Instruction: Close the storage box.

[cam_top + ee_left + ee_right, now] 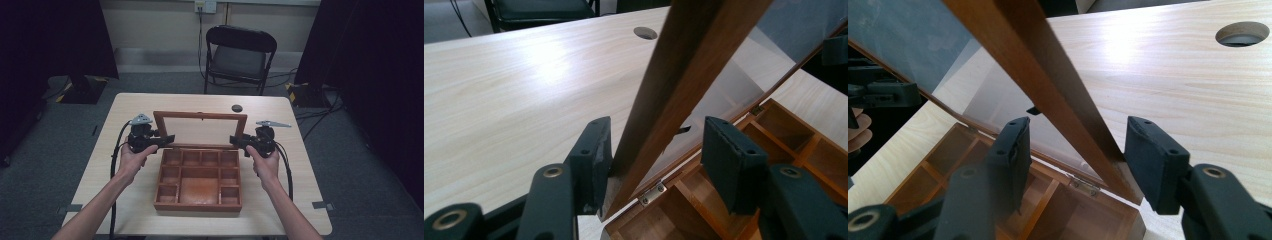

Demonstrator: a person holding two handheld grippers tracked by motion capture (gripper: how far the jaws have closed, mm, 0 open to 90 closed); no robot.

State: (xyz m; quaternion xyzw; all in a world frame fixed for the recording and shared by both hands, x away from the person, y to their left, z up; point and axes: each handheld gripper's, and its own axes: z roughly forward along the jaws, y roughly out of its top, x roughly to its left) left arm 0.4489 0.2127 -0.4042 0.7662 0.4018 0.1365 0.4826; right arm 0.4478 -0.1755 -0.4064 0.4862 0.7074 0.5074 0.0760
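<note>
Lid (200,116) of wooden compartment box (198,180): glazed, wood-framed, standing open near upright on its rear hinges; box sits mid-counter (125,105), in front of the person.

Left gripper (169,140): at the lid's left frame edge, held level, pointing inward. In the left gripper view its 2 fingers (594,155) straddle the frame rail (684,85); the left finger touches or nearly touches the wood, the other stands clear. Spread, not pinching.

Right gripper (235,140): mirrored at the right frame edge, level, pointing inward. In the right gripper view both fingers (1153,160) flank the rail (1048,85) with gaps on each side. Spread, holding nothing.

Hands: left hand (131,156) and right hand (265,161) wrap the gripper bodies from below, forearms rising from the near counter edge, wrists roughly symmetrical.

Risks, as judged:
1. Lid is unclamped; if it is past or short of balance, it may drop onto the box and slam, stressing the glazing.
2. Uneven closing of the 2 sides would twist the frame against the small hinges (1083,185).
3. A finger closing on the pane rather than the rail could slip or scratch.
4. A push backward could slide the whole box toward the cable hole (237,107).
</note>
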